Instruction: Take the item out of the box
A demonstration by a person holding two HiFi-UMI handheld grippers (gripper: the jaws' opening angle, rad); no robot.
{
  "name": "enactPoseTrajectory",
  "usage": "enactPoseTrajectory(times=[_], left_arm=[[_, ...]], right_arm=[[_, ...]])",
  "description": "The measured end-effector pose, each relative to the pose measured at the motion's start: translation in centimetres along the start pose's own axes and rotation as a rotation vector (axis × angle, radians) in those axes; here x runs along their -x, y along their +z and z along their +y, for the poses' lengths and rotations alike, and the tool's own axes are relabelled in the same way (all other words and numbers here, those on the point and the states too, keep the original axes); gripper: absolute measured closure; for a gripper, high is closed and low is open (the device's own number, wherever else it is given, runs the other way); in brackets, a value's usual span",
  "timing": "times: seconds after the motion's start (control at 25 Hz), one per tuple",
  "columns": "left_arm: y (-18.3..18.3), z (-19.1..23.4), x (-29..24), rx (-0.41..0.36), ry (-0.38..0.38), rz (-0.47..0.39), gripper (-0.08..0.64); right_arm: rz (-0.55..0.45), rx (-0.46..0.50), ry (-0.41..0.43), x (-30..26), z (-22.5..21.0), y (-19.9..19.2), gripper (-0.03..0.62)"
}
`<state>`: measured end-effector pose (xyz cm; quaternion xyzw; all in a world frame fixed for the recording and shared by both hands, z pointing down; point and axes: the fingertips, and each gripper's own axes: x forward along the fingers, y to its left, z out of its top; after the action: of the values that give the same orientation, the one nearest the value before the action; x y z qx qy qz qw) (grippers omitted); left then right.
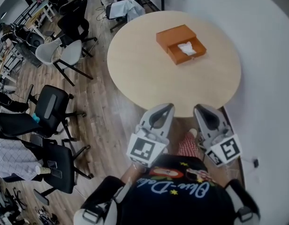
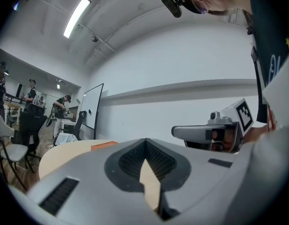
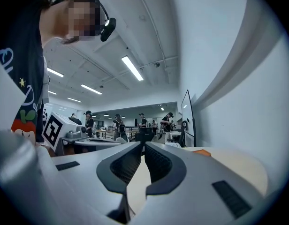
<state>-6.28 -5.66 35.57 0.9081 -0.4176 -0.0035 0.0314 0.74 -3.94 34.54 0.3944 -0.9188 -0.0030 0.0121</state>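
Orange rectangular box, holding a white crumpled item, is sitting on the round beige tabletop. Left gripper and right gripper are hovering at the near edge, each pressed together and empty.

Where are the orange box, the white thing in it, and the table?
Orange box (image 1: 171, 35): head view, its closed top.
White crumpled item (image 1: 186, 48): head view, its middle.
Round table (image 1: 144, 74): head view, bare top.

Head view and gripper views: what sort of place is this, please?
Most likely an open-plan office or lab workspace: black office chairs on a wood floor, a whiteboard by the wall, and people standing at desks in the background.
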Motion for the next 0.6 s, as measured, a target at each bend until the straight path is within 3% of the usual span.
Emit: enactPoseTrajectory(times=[0.6], left_arm=[[0.7,3.2,-6.7,-0.034,0.113,0.039,0.575]], right_arm=[[-0.02,-0.051,0.097,-5.3,-7.7,0.4,0.578]])
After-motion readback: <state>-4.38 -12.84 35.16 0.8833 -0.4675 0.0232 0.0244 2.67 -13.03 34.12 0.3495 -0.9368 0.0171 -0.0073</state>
